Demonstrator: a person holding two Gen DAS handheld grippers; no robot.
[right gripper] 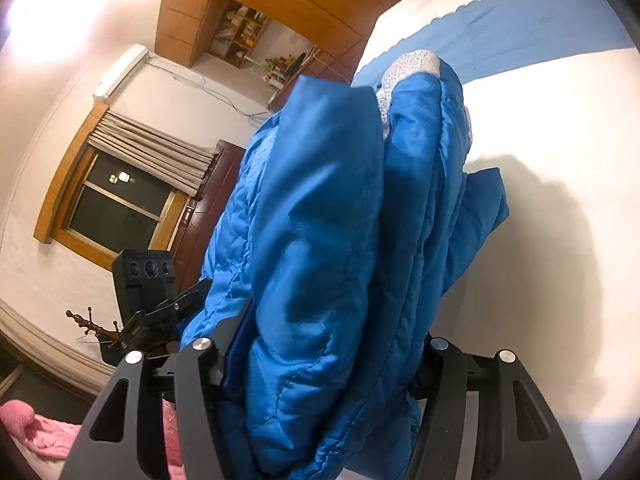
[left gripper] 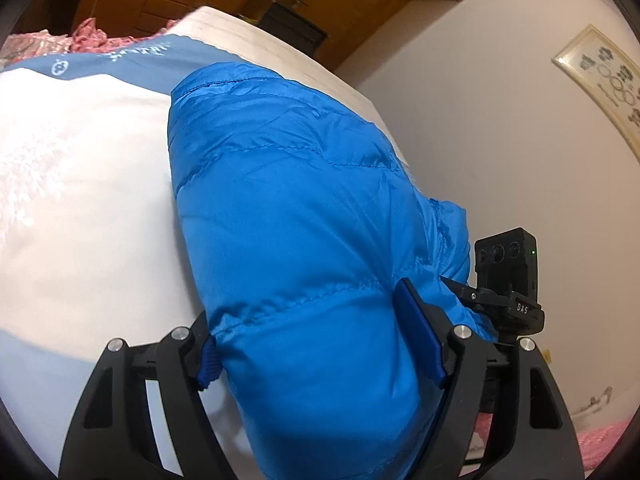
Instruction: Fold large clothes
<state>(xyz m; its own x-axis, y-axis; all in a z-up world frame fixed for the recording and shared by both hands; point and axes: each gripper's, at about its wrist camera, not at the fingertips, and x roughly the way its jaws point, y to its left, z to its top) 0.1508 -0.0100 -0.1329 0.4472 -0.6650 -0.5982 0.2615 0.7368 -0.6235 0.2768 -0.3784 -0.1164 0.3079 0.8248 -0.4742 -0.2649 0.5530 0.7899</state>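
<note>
A wooden wall cabinet (right gripper: 240, 32) holds small items on its open shelves. The puffy quilted bright-blue down jacket (left gripper: 304, 240) hangs bunched above the white-and-blue bedsheet (left gripper: 80, 200). The left gripper (left gripper: 316, 344) clamps thick folds of it; the right gripper (right gripper: 320, 356) likewise pinches a fat bundle of padding.

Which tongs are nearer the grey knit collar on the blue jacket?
Right. The grey knit collar shows beyond the right tongs, which grip the blue jacket; the left tongs view shows no collar.
</note>
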